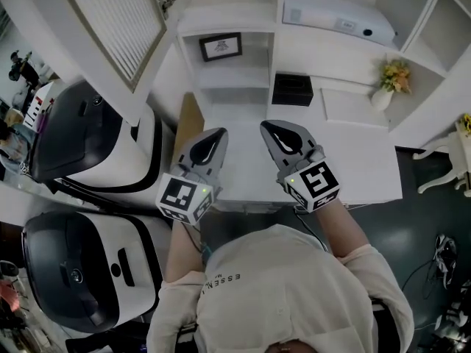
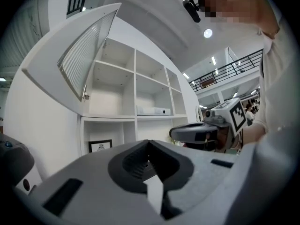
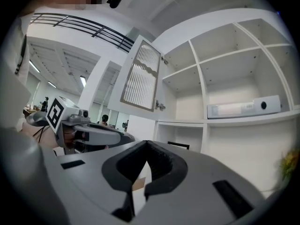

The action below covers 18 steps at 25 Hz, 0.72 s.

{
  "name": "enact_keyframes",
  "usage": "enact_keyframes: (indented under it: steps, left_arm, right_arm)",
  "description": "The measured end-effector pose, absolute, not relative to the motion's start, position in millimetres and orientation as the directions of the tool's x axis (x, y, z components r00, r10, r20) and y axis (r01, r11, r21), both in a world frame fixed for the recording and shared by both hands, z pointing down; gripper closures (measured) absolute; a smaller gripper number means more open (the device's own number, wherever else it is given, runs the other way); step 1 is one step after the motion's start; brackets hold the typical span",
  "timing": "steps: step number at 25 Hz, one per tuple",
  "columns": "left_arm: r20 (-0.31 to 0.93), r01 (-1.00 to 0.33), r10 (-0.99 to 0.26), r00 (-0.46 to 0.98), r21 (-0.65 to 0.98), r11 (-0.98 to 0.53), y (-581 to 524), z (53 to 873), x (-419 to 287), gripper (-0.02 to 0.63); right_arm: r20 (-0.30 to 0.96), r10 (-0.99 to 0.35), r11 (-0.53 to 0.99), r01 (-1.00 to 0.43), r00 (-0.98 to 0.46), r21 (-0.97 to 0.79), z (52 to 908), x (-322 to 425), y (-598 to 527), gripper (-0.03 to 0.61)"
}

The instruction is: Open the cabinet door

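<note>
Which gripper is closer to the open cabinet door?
Left. The left gripper is below the open cabinet door, just to its right; the right gripper is on the left gripper's far side, farther from the door.

Both arms reach forward from the chest, side by side and apart. The left hand-held gripper [image 1: 215, 137] points level toward the far side, its jaws closed tip to tip with nothing between them. The right hand-held gripper [image 1: 274, 129] lies likewise, jaws meeting and empty. The left forearm [image 1: 179, 250] and the right forearm [image 1: 346, 228] are bare below pale sleeves.
</note>
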<state>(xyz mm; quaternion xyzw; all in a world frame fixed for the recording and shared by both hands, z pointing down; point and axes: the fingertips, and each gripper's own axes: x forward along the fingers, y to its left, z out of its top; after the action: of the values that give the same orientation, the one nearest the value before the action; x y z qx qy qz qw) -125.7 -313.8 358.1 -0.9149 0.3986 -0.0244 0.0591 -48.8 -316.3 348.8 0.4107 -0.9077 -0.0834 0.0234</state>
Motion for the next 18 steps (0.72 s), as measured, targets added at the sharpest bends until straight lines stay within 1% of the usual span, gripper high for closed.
enact_keyframes:
  steps: [6, 11, 18]
  left_arm:
    - [-0.018, -0.727, -0.734, 0.679, -0.152, -0.669, -317, 349, -125, 0.611]
    - [-0.033, -0.735, -0.741, 0.671, -0.162, -0.658, -319, 345, -131, 0.611]
    - [-0.018, -0.728, -0.738, 0.674, -0.186, -0.660, -321, 344, -138, 0.611]
  right_arm:
    - [-0.057, -0.778, 0.616, -0.777, -0.626, 0.131, 348, -33, -324, 0.564]
    - [-0.061, -0.781, 0.610, -0.780, -0.621, 0.138, 350, -32, -327, 0.565]
    - [-0.070, -0.776, 0.613, -0.775, -0.627, 0.151, 352, -42, -325, 0.565]
